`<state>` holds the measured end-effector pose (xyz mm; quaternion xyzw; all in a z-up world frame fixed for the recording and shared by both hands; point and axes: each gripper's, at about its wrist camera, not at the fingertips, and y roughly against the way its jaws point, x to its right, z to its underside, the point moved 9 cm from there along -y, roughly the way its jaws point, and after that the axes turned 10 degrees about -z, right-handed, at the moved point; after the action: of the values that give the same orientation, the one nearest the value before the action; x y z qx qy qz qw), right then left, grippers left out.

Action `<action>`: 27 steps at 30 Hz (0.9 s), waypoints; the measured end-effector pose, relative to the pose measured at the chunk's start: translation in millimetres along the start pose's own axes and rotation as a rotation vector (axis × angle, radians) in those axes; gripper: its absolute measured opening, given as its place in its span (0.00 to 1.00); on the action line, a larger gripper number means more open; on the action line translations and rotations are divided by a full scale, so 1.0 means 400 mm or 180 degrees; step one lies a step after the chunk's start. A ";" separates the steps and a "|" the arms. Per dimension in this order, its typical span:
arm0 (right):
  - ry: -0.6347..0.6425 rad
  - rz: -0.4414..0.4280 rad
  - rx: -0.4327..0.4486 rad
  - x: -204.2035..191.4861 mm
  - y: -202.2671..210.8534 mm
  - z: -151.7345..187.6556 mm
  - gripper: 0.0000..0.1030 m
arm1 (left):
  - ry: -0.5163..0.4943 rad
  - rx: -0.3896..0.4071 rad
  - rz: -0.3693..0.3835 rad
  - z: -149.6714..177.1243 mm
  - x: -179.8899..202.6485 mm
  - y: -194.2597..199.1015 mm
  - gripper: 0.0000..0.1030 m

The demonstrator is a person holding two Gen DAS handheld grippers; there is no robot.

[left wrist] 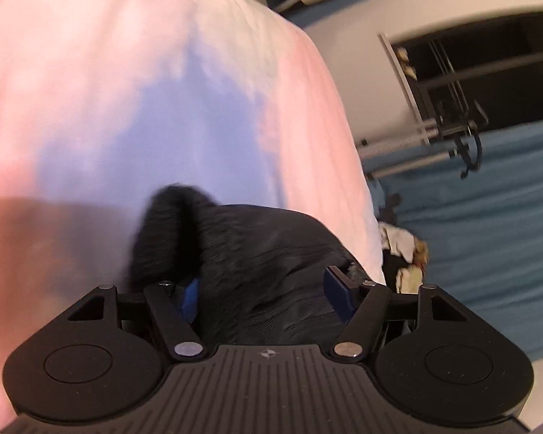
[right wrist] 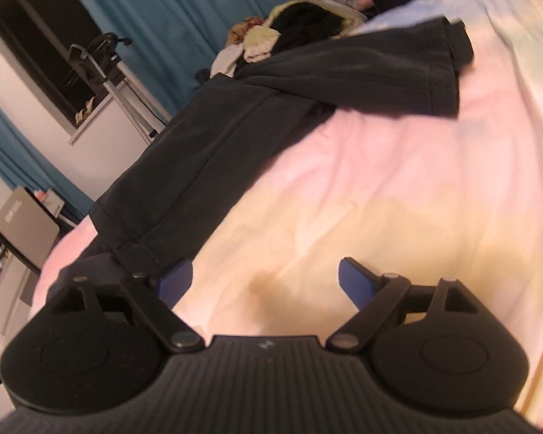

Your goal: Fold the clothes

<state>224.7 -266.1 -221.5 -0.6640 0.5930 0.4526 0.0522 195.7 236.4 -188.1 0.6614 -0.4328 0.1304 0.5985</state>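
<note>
Left gripper (left wrist: 268,294): jaws partly open, with the dark fabric of the black garment (left wrist: 257,253) bunched between the blue pads (left wrist: 338,294); whether the pads press on the cloth cannot be told, as the near pad is largely hidden by it. The garment here looks fuzzy and creased, with one fold standing up just ahead of the fingers. Right gripper (right wrist: 266,282): jaws wide open, nothing between them but the pale bedsheet (right wrist: 380,181); its left pad (right wrist: 175,278) sits at the hemmed corner of the black garment (right wrist: 206,144), contact uncertain. From that view the garment lies flat on the sheet, stretching away from the fingers, a short sleeve (right wrist: 441,72) spread out at its far end. A pile of clothes (right wrist: 268,36) lies beyond, against a blue curtain (right wrist: 163,18).
</note>
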 end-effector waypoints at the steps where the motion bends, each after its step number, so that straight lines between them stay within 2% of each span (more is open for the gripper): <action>1: -0.0016 0.0002 0.0009 0.004 0.001 -0.001 0.86 | -0.0034 -0.0013 -0.0020 -0.014 0.013 -0.023 0.62; 3: 0.0002 0.0033 0.0032 0.009 0.002 -0.002 0.86 | -0.0020 -0.0078 -0.0099 -0.042 0.018 -0.071 0.50; 4: 0.0004 0.0053 0.0032 0.012 -0.001 -0.001 0.86 | 0.0045 -0.0083 -0.0143 -0.058 0.009 -0.089 0.35; 5: 0.0003 0.0075 0.0029 0.017 -0.003 0.000 0.86 | 0.0115 -0.0073 -0.0190 -0.075 -0.002 -0.103 0.15; 6: 0.0001 0.0096 0.0026 0.023 -0.005 0.001 0.86 | 0.0149 -0.0038 -0.0213 -0.090 -0.009 -0.110 0.09; 8: 0.0018 0.0154 0.0057 0.033 -0.009 -0.003 0.86 | 0.0011 0.0181 -0.0251 -0.128 0.005 -0.096 0.09; 10: 0.0068 0.0217 0.0117 0.037 -0.013 -0.012 0.86 | -0.0278 0.0438 -0.0184 -0.169 0.064 -0.056 0.09; 14: 0.0223 0.0300 0.0282 0.038 -0.020 -0.039 0.86 | -0.1032 0.0822 0.0035 -0.247 0.274 0.058 0.09; 17: 0.0331 0.0354 0.0397 0.035 -0.025 -0.056 0.86 | -0.1302 0.0980 0.0188 -0.314 0.435 0.133 0.08; 19: 0.0406 0.0366 0.0465 0.029 -0.030 -0.068 0.86 | -0.1431 0.1099 0.0154 -0.353 0.530 0.155 0.09; 23: 0.0560 0.0385 0.0559 0.022 -0.048 -0.089 0.86 | -0.1460 0.1313 0.0066 -0.439 0.657 0.129 0.08; 27: 0.0675 0.0405 0.0544 0.032 -0.089 -0.096 0.86 | -0.1500 0.1347 -0.0113 -0.466 0.681 0.017 0.08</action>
<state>273.6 -288.5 -224.3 -0.6622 0.6724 0.3302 0.0169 416.0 292.3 51.1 0.7907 -0.5112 0.0503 0.3331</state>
